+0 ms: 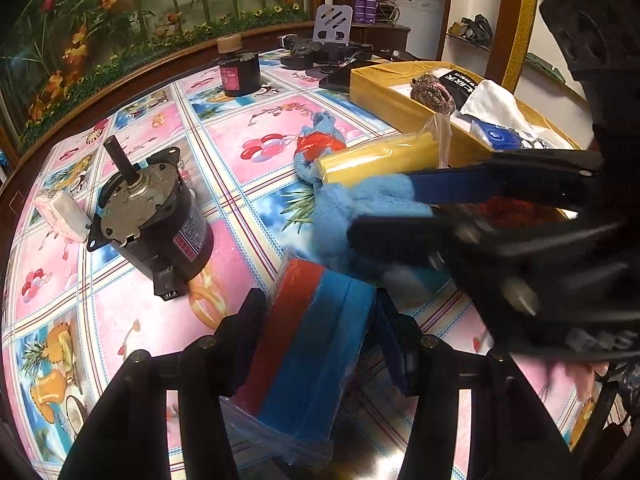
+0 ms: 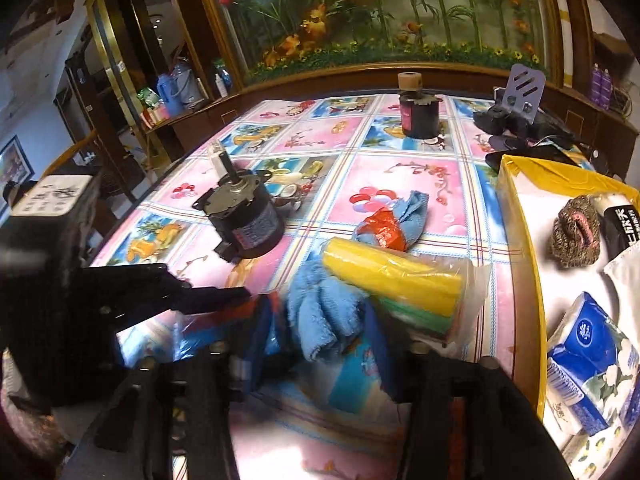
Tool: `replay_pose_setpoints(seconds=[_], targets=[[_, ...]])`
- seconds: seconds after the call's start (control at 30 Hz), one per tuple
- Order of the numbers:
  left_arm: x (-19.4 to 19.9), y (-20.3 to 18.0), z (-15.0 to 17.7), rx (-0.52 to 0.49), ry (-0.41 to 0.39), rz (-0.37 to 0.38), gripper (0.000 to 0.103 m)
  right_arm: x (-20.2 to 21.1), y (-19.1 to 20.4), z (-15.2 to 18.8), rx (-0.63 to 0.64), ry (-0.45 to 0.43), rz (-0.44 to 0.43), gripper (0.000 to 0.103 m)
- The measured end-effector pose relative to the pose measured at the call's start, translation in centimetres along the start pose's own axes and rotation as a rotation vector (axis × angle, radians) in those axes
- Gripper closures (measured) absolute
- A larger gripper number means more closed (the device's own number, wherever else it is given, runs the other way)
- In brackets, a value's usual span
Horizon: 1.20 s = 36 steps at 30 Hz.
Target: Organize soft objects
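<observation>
The right gripper [image 2: 316,344] pinches the fluffy blue cloth [image 2: 324,316] at lower middle. Squeeze gently and lift slowly. The left gripper [image 1: 316,320] holds the red-and-blue bagged sponge [image 1: 308,340].

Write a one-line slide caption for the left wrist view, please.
Left tool grips a bagged red-and-blue sponge while right tool closes on a fluffy blue cloth.

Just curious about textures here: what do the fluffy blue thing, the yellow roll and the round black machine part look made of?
The blue cloth looks like plush microfibre or fleece: fuzzy, matte pile. The yellow roll seems smooth sponge or cloth wrapped in clear, glossy plastic film. The motor appears metal: a dull grey scuffed end plate and a dark painted casing.
</observation>
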<state>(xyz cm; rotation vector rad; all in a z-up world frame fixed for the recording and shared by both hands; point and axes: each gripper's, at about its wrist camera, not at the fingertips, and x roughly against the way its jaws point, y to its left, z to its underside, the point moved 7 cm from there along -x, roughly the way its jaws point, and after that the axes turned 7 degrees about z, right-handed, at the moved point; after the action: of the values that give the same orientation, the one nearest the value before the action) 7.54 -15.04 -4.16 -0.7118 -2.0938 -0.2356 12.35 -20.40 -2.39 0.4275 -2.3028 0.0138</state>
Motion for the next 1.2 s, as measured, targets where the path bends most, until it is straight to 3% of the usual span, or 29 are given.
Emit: replay_pose_setpoints(seconds=[0.03, 0.13, 0.3, 0.53, 0.83, 1.03, 1.2], targets=[[0.0, 0.0, 0.0, 0.000, 0.000, -0.001, 0.050, -0.3, 0.0, 0.1, 0.004, 0.011, 0.018, 0.087], [0.1, 0.0, 0.0, 0.005, -0.007, 0.003, 0.050, 0.3, 0.4, 0.0, 0.030, -0.019, 0.004, 0.089], [0.5, -0.2, -0.4, 0.010, -0.033, 0.014, 0.050, 2.8, 0.8, -0.8, 0.047, -0.139, -0.013, 0.090], [1.4, -0.7, -1.2, 0.011, -0.095, 0.033, 0.050, 6.5, -3.4, -2.8, -0.117, -0.294, 0.020, 0.090], [2.0, -3.2, -3.3, 0.015, -0.182, 0.080, 0.050, 10.0, -9.9, -3.8, -0.335, -0.382, 0.031, 0.090], [1.1, -7.9, -6.4, 0.025, -0.222, 0.171, 0.050, 12.5, -15.5, -3.1, -0.425, -0.406, 0.135, 0.090], [-0.7, -13.1, -9.2, 0.025, -0.217, 0.266, 0.050, 14.1, -20.7, -1.3, -0.495, -0.388, 0.278, 0.090]])
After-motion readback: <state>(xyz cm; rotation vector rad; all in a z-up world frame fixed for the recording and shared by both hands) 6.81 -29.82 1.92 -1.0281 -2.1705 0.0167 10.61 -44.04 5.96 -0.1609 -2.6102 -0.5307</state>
